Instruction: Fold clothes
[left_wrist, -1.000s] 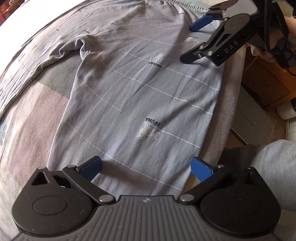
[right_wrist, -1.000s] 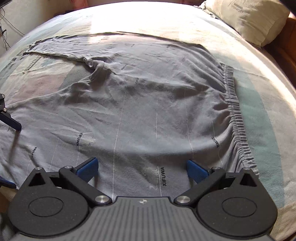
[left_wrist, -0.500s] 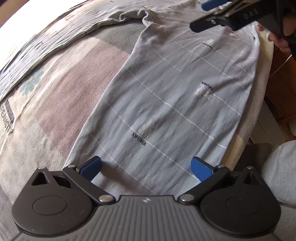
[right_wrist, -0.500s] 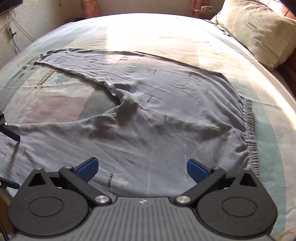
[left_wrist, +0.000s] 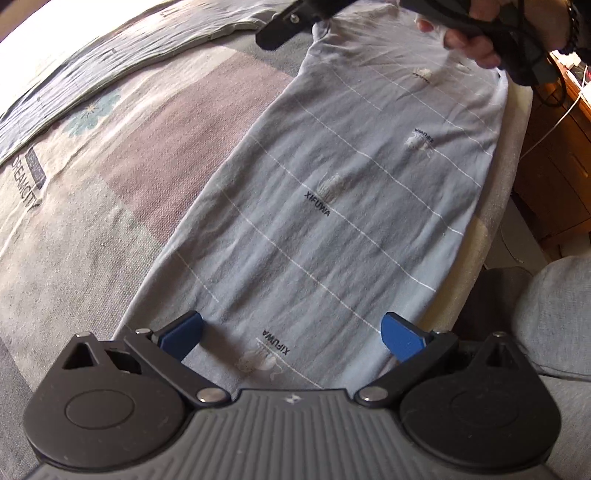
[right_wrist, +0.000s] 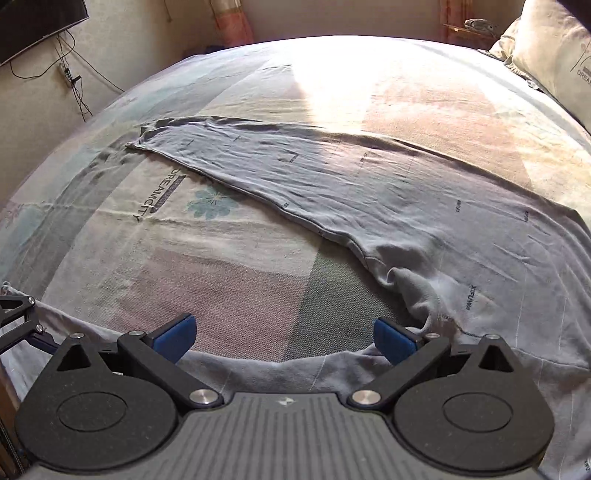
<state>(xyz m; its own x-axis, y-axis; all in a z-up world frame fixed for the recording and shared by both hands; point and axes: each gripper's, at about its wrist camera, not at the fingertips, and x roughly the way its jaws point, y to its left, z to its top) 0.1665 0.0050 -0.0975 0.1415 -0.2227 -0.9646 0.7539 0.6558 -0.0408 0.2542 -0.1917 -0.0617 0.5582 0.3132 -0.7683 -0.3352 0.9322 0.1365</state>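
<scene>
Both grippers, left (left_wrist: 291, 338) and right (right_wrist: 284, 339), are hovering spread wide over the trousers (left_wrist: 332, 221), which are looking thin, light, floppy cloth, best pinched at a hem.

My left gripper (left_wrist: 291, 338) hangs over the near end of one leg of the grey trousers (left_wrist: 332, 221), jaws spread wide, blue pads on either side of the cloth and not touching it. The leg lies flat along the bed (left_wrist: 110, 177), thin white lines and "XIFUWA" prints on it. At the far end I see my right gripper (left_wrist: 291, 18) above the crotch, held by a hand (left_wrist: 476, 40). The other leg stretches off to the left. A grey knee (left_wrist: 554, 314) shows at the right edge.
</scene>
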